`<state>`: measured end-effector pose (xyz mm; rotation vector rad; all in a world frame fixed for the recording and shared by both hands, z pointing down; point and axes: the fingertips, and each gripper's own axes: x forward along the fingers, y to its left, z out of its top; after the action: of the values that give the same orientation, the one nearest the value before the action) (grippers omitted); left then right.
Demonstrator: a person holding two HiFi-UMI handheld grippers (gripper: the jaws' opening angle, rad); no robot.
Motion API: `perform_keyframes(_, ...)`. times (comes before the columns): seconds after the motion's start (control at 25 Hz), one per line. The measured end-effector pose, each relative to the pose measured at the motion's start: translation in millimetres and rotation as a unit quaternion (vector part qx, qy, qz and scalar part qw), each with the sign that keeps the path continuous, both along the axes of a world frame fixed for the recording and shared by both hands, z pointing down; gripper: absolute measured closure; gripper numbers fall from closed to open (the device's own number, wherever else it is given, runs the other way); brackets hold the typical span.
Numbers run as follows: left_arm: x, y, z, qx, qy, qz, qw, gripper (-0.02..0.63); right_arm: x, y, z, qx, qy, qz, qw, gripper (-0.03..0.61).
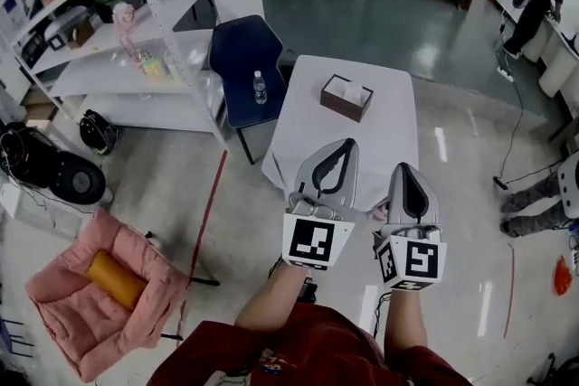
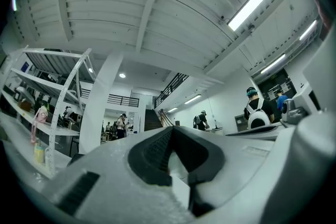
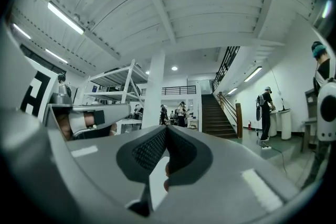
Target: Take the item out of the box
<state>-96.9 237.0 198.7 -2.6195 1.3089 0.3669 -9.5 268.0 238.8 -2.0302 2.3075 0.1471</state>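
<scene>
A brown open box (image 1: 346,98) with a white item (image 1: 349,90) inside stands on the white table (image 1: 308,122), toward its far side. Both grippers are held up side by side over the table's near edge, well short of the box. The left gripper (image 1: 348,143) is shut with nothing between its jaws, and the right gripper (image 1: 402,167) is shut and empty too. In the left gripper view the closed left gripper (image 2: 170,129) points up toward the ceiling and hall. The right gripper (image 3: 166,127) points the same way in its own view. Neither gripper view shows the box.
A dark blue chair (image 1: 242,59) with a water bottle (image 1: 260,88) on it stands at the table's left. White shelving (image 1: 136,41) fills the far left. A pink cushioned seat (image 1: 90,298) with an orange roll lies near left. A person's legs (image 1: 534,194) show at right.
</scene>
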Motion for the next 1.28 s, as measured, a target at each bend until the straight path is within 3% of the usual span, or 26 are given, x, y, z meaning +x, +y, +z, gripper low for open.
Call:
perform_keyframes(0.52,-19,-111,1,-0.016,-0.007,0.015,0.9997,0.614,-17,-108,-5,0.004,0.006,0.017,1.0,0.577)
perform_keyframes(0.76,-15,-144,-3,-0.003,-0.004,0.017,0.9998,0.614,-10,-139,-7,0.008,0.003,0.024,1.0,0.577)
perform_keyframes(1.28,72,-242,-5,0.008,-0.016,-0.012,0.9998,0.614,80,-243,1,0.004,-0.008,0.004,1.0,0.577)
